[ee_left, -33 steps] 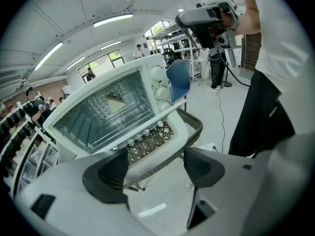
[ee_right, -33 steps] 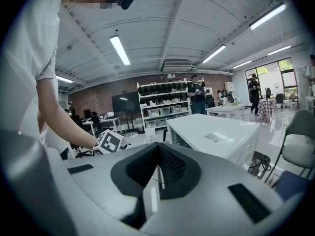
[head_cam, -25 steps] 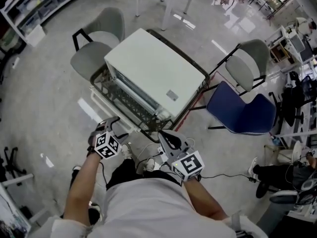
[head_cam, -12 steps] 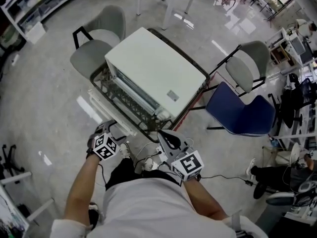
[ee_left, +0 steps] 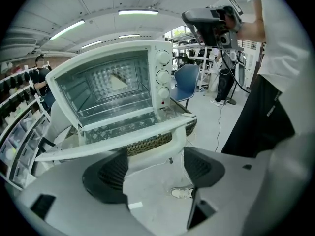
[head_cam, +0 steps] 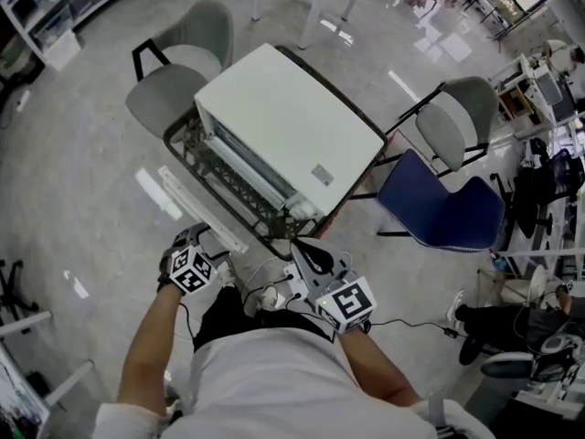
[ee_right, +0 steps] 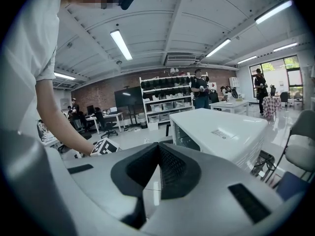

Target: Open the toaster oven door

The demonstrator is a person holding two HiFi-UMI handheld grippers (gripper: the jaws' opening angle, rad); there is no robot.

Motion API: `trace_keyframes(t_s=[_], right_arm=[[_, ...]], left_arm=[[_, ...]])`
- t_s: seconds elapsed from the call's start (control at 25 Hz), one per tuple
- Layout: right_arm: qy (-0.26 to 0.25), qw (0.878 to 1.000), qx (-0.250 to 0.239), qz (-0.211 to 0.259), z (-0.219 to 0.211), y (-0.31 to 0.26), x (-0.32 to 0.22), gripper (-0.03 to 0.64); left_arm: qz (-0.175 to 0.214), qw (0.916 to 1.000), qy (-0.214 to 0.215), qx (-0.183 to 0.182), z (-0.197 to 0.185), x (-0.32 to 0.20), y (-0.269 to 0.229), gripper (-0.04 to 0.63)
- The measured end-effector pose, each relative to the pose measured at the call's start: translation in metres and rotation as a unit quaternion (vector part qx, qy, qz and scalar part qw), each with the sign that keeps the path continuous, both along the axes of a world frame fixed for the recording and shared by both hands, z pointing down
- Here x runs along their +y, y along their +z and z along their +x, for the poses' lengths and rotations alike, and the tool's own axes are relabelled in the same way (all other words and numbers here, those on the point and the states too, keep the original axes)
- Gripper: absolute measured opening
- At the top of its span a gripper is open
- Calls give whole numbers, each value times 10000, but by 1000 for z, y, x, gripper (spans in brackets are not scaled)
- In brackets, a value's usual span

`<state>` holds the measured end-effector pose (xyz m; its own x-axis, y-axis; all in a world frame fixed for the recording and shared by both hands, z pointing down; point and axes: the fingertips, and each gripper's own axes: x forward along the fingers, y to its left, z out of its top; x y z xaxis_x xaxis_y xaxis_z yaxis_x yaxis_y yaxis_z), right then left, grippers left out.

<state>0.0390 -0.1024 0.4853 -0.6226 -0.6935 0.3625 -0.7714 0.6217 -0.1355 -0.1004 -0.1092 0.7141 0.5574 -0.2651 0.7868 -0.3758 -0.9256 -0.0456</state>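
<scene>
Workshop, polished grey floor (head_cam: 82,199), shelving (head_cam: 37,16) at the far-left wall. Two grey chairs (head_cam: 164,103) sit behind the small wicker-rimmed surface (ee_left: 150,144). Left gripper (ee_left: 155,168) is low at front-left, jaws wide apart with nothing between them, only floor showing through. It sits just under the free edge of the toaster oven door (ee_left: 118,141); can't tell if it's touching. Door is swung down, roughly level, sticking out past the surface edge toward the person. Toaster oven (head_cam: 292,126) is white and sits on the surface, cavity exposed with a rack (ee_left: 113,107) inside, three dials (ee_left: 162,75) stacked on its right side. Right gripper (ee_right: 158,168) is near the surface's front-right corner, jaws pressed together, holding nothing. Blue chair (head_cam: 439,204) further right
</scene>
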Motion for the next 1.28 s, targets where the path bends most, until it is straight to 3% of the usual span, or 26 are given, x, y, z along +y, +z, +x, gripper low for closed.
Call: trace_keyframes(t_s=[0.64, 0.88, 1.28], right_arm=[[-310, 9979, 440, -347, -31, 15, 0, 23], [-446, 9963, 599, -435, -43, 28, -2, 23], [-568, 9948, 659, -521, -47, 56, 4, 23]], left_arm=[[-359, 9896, -546, 1279, -9, 5, 36, 350], [-299, 9839, -578, 1664, -16, 5, 52, 351], [-53, 9781, -614, 1988, -13, 6, 78, 359]])
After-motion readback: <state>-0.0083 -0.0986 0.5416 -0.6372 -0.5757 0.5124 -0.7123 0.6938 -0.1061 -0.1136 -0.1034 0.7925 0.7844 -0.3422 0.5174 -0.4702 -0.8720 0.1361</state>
